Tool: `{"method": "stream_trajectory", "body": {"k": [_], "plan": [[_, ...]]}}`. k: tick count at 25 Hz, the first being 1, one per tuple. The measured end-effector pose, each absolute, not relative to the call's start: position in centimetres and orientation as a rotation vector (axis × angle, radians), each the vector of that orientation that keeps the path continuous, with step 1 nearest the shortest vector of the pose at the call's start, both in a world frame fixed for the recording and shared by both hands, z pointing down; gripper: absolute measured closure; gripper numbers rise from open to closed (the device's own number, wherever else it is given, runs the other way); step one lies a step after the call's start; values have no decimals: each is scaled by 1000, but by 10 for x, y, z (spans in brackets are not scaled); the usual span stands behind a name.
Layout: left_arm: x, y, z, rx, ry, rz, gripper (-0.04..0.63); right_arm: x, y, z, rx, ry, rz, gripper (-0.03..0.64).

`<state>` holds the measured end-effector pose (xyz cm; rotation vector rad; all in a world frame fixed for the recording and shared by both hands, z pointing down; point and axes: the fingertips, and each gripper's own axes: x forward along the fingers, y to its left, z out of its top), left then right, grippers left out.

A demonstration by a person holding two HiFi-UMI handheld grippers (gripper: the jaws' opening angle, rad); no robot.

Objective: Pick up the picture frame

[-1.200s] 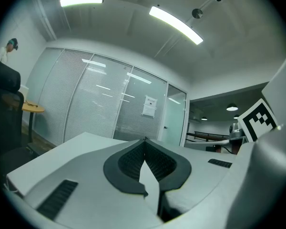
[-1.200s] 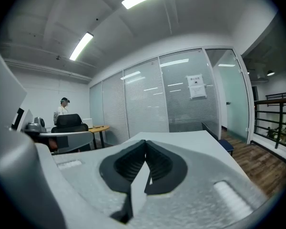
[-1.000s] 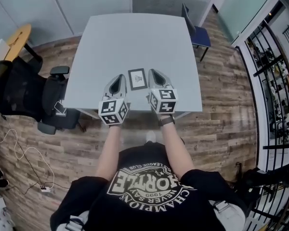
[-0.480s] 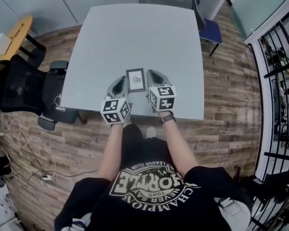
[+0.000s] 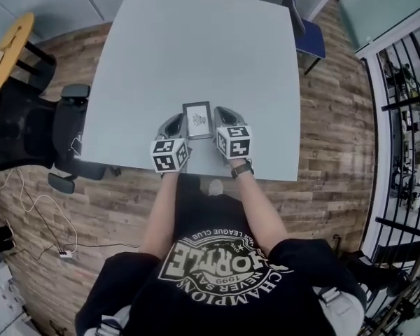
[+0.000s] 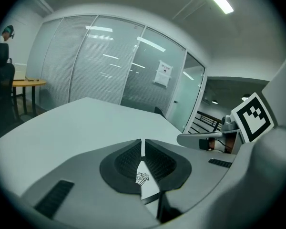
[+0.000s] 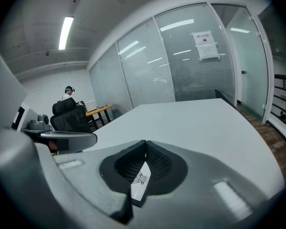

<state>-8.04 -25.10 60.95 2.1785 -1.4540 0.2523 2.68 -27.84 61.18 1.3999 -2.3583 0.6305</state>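
Note:
A small dark-edged picture frame (image 5: pixel 197 120) with a white print lies flat on the grey table (image 5: pixel 196 47), near its front edge. My left gripper (image 5: pixel 176 122) sits just left of the frame and my right gripper (image 5: pixel 222 113) just right of it, both low over the table. Each is shut with nothing between its pads. In the left gripper view the jaws (image 6: pixel 142 147) meet, and a slice of the frame (image 6: pixel 145 181) shows through the hollow below them. The right gripper view shows the same: jaws (image 7: pixel 145 149) together, the frame (image 7: pixel 140 181) beneath.
A black office chair (image 5: pixel 28 128) stands left of the table and a blue chair (image 5: pixel 309 37) at its far right corner. A yellow round table (image 5: pixel 10 44) is at far left, and a black railing (image 5: pixel 402 117) runs along the right. The table's front edge (image 5: pixel 189 170) lies just behind the grippers.
Both grippers have come down toward the table on either side of the frame, staying shut. The frame has not moved.

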Motion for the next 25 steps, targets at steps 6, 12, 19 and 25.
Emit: {"method": "stream_trajectory", "body": {"k": [6, 12, 19, 25], "plan": [[-97, -275, 645, 2117, -1396, 313, 589, 8, -299, 655, 1348, -2276, 688, 618], [-101, -295, 667, 2092, -1345, 343, 588, -1, -316, 679, 1316, -2227, 702, 618], [-98, -311, 694, 2053, -1275, 390, 529, 0, -326, 709, 1284, -2147, 737, 615], [-94, -314, 719, 2009, -1227, 426, 488, 0, -330, 731, 1252, -2104, 788, 545]]}}
